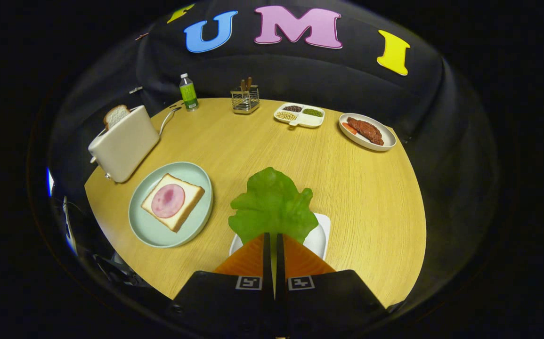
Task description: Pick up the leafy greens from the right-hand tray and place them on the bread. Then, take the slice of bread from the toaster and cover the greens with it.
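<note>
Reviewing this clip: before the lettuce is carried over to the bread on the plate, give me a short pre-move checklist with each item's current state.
1. Gripper fingers closed on the leafy greens: ok, near edge pinched.
2. Greens lifted off the white tray: cannot tell.
3. Bread with ham lying flat on the green plate, top uncovered: ok.
4. Path across the table between tray and plate free of objects: ok.
5. Second slice standing in the toaster, ready: ok.
</note>
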Action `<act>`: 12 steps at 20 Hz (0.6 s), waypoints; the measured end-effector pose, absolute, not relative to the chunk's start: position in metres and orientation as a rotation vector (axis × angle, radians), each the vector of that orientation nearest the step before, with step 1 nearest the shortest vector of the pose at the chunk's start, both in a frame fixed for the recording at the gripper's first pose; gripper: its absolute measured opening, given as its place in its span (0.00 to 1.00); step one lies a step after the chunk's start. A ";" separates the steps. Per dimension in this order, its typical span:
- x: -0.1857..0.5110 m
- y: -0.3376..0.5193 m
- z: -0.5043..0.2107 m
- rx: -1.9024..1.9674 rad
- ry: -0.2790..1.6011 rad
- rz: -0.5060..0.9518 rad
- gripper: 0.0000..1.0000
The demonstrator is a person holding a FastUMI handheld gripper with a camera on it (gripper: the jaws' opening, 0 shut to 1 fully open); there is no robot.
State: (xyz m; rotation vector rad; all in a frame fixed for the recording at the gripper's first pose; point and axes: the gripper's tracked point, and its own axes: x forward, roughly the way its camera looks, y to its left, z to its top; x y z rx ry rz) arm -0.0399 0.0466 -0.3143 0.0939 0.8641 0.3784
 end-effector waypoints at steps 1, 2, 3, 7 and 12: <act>-0.038 0.050 -0.307 0.101 0.852 0.386 0.05; -0.036 0.053 -0.299 0.104 0.838 0.392 0.05; -0.033 0.057 -0.291 0.110 0.821 0.403 0.05; -0.027 0.086 -0.258 0.143 0.767 0.459 0.05; -0.031 0.142 -0.234 0.143 0.741 0.578 0.05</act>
